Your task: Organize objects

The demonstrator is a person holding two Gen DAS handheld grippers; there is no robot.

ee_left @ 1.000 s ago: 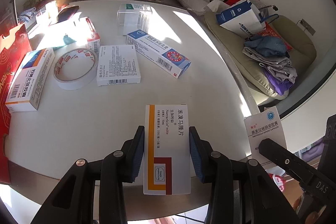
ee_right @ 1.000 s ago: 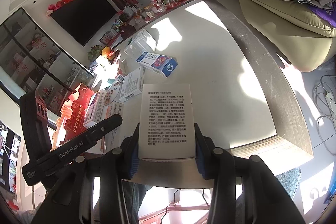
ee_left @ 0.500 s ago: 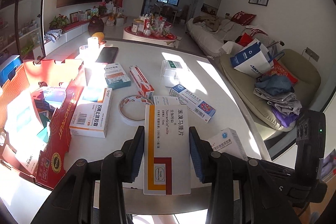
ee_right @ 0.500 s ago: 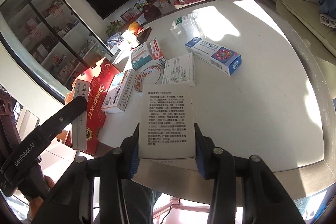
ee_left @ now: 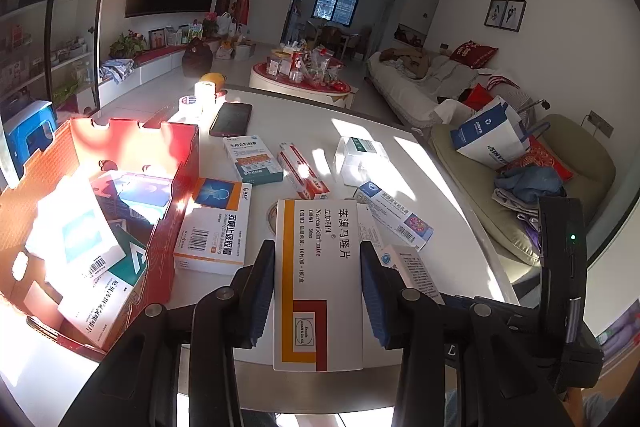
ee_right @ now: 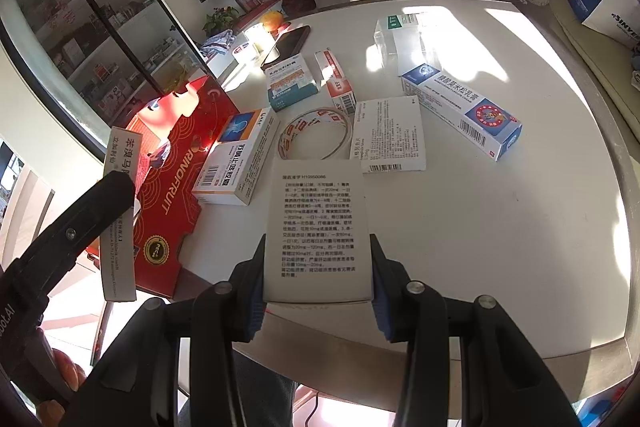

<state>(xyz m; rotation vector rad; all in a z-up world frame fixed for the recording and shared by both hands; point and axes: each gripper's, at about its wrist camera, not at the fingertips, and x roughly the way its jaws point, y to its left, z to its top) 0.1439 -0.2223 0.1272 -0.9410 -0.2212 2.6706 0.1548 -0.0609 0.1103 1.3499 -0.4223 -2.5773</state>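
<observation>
Each hand-held gripper, left [ee_left: 318, 283] and right [ee_right: 318, 283], is clamped across a light, crushable carton's [ee_left: 319, 279] narrow sides, so gentle pressure likely suffices.

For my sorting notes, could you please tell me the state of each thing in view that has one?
Left gripper: shut on the orange-striped box.
Right gripper: shut on the text-covered box.
Red carton: open, boxes inside.
Phone: flat, screen dark.
Tape roll: lying flat.
</observation>
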